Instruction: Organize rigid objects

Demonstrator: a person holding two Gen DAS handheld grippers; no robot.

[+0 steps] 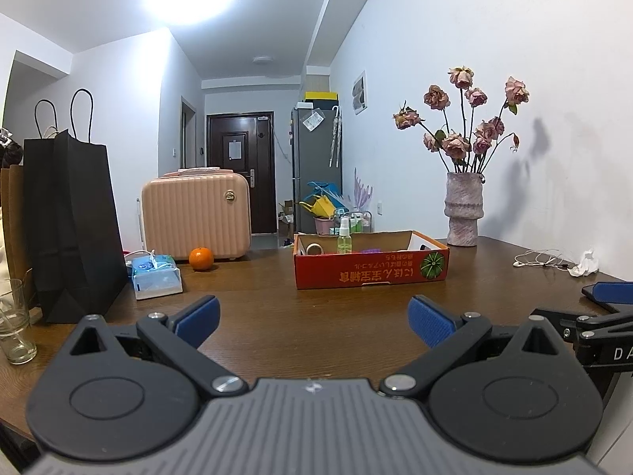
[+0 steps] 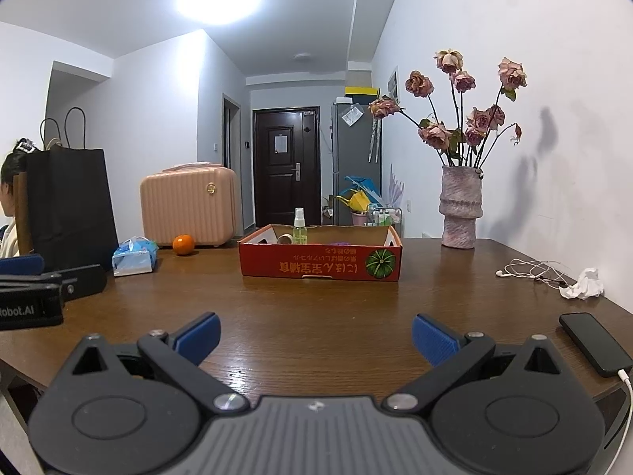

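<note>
A red cardboard box (image 1: 372, 267) (image 2: 320, 263) stands on the brown table, far ahead of both grippers. Inside it I see a green spray bottle (image 1: 344, 237) (image 2: 299, 227), a tape roll (image 1: 314, 249) (image 2: 284, 239) and something purple (image 2: 340, 243). My left gripper (image 1: 314, 322) is open and holds nothing, low over the near table. My right gripper (image 2: 316, 336) is also open with nothing between its fingers. An orange (image 1: 201, 258) (image 2: 183, 244) lies left of the box. A black phone (image 2: 595, 342) on a cable rests by the right gripper.
A black paper bag (image 1: 73, 229), a glass (image 1: 14, 316), a tissue pack (image 1: 156, 273) and a pink case (image 1: 196, 215) fill the left side. A vase of dried roses (image 1: 463, 209), earphones (image 2: 530, 271) and crumpled paper (image 2: 585, 285) sit at the right. A person sits at the far left (image 2: 8, 206).
</note>
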